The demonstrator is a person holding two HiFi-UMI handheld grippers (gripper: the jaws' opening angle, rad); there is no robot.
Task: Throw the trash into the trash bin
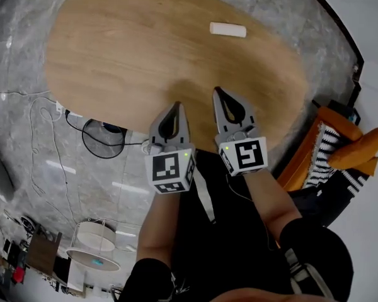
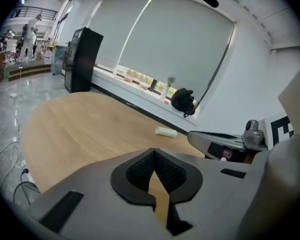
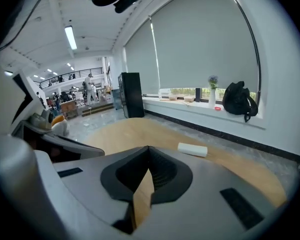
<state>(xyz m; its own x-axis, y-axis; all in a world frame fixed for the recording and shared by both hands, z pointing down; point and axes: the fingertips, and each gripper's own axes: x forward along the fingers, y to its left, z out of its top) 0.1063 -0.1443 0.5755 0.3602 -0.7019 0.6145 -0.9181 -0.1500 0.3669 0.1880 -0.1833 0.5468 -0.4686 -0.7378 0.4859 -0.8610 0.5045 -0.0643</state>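
A small white roll of trash [image 1: 227,29] lies on the far side of the oval wooden table [image 1: 132,55]; it also shows in the left gripper view [image 2: 166,131] and the right gripper view [image 3: 192,149]. My left gripper [image 1: 177,104] hangs over the table's near edge, jaws shut with nothing between them [image 2: 154,151]. My right gripper [image 1: 217,90] is close beside it on the right, also shut and empty [image 3: 149,149]. Both point toward the trash, well short of it.
A floor fan [image 1: 104,137] and loose cables [image 1: 44,115] lie left of the table on the grey marble floor. An orange chair with a striped cushion [image 1: 340,150] stands at the right. A black backpack [image 3: 239,101] sits on the windowsill, and a black cabinet [image 2: 82,59] stands beyond the table.
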